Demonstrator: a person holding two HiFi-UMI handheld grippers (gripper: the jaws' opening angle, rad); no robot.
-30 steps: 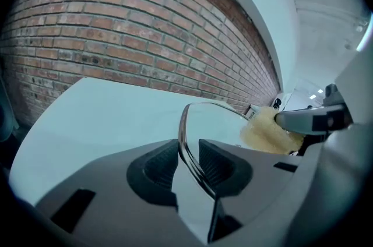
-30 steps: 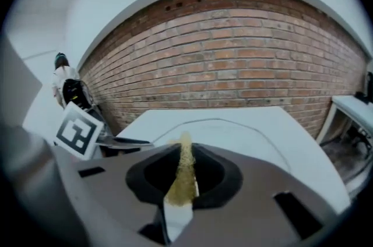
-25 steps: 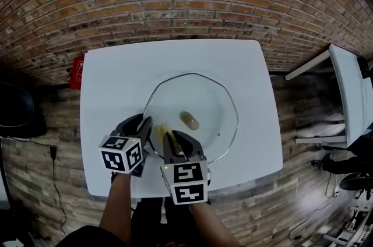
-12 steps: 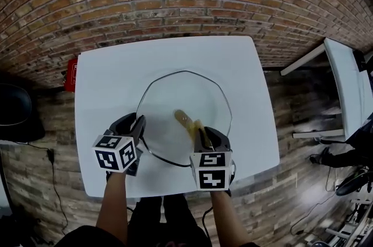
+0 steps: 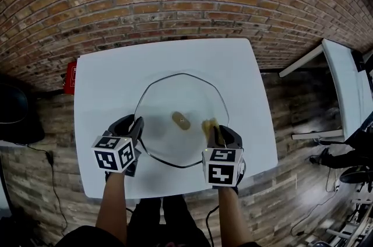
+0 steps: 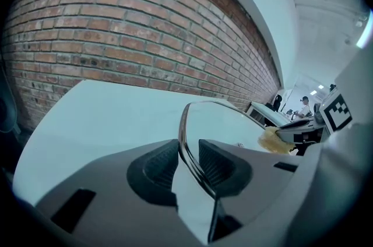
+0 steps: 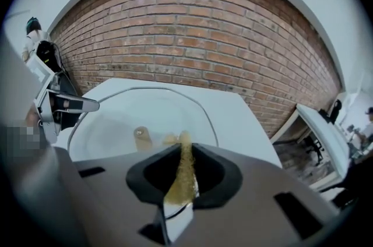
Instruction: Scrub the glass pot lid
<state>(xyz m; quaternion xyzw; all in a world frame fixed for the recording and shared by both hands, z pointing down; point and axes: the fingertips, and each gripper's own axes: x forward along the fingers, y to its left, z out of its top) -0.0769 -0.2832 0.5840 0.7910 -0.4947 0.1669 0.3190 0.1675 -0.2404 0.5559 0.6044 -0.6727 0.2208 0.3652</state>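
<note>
LID: glass pot lid (image 5: 175,94) is laid flat at tabletop (image 5: 111,71) centre; its oblong knob (image 5: 180,120) is slanted far-left to near-right | LEFT: left gripper (image 5: 137,123) fingers are clamped on the lid rim, tabletop near-left | RIGHT: right gripper (image 5: 216,130) fingers are pinched on a yellow sponge (image 5: 208,123), tabletop near-right | AROUND: red box (image 5: 70,74) is seen beside the tabletop's left edge.

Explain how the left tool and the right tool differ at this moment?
The left tool grips the metal rim of the lid; the right tool pinches a yellow sponge. The left tool sits at the lid's left edge, the right tool over its right side. Both point down toward the lid.
</note>
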